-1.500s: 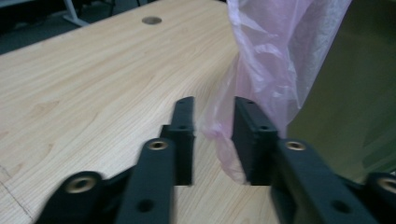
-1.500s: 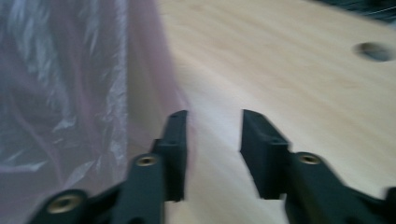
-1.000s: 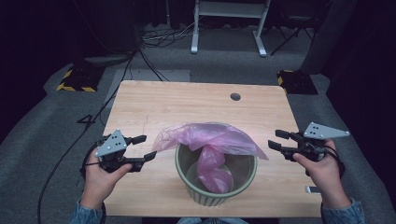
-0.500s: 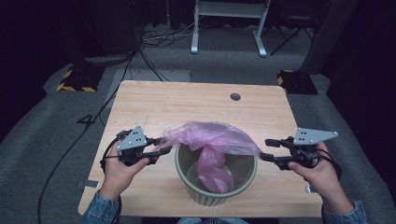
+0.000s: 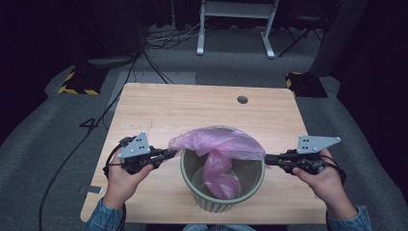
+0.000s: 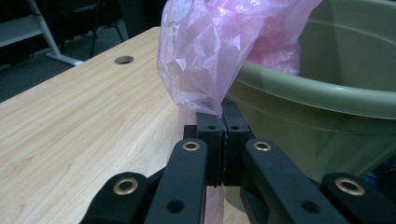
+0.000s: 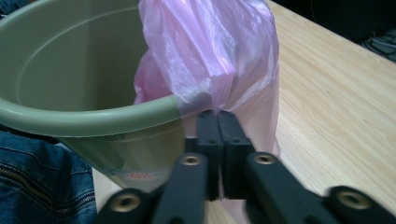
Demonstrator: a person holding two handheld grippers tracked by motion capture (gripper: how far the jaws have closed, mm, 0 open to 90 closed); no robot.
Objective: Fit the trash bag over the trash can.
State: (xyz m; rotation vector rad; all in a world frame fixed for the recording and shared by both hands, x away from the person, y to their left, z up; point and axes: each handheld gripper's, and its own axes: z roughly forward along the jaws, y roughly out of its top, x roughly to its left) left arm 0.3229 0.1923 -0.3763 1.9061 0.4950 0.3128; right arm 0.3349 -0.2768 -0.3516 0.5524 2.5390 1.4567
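Writing: a small reddish mark showed low on the green bin's outer wall in the right gripper view, too blurred to read.
Change: a second before, both grippers stood apart from the bin with jaws wide; both had since moved in to its rim.
Left gripper: its jaws had just been closing and were clenched on the left edge of the pink bag, film pinched between the pads.
Right gripper: likewise just closed, grasping the bag's right edge.
Bin: stood at the near middle of the wooden table.
Contents: the bag draped over the far rim, its body hanging down inside.
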